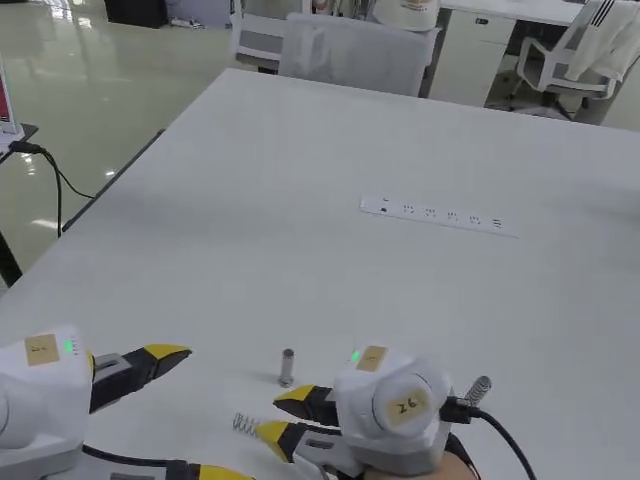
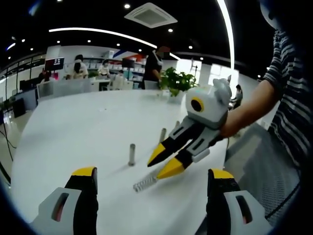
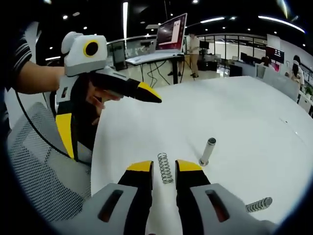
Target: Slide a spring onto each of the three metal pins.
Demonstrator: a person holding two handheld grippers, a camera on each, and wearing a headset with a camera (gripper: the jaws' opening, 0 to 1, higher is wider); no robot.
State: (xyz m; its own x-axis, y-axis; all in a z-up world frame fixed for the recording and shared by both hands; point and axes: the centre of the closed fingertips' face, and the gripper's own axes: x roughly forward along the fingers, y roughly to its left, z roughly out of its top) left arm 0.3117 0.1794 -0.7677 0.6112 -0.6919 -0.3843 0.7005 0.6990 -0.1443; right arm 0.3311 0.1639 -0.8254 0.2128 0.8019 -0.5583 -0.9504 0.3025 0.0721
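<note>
A loose spring lies on the white table. My right gripper is just behind it, low over the table. In the right gripper view the spring lies in the narrow gap at the yellow tips of the right gripper, which is slightly open. A bare metal pin stands upright just beyond. A second spring shows to the right of the gripper body. My left gripper hovers wide open at the left with nothing between its jaws.
A white power strip lies further back on the table. Office chairs stand along the far edge. In the left gripper view a second pin stands behind the first pin, and a sleeved arm reaches in.
</note>
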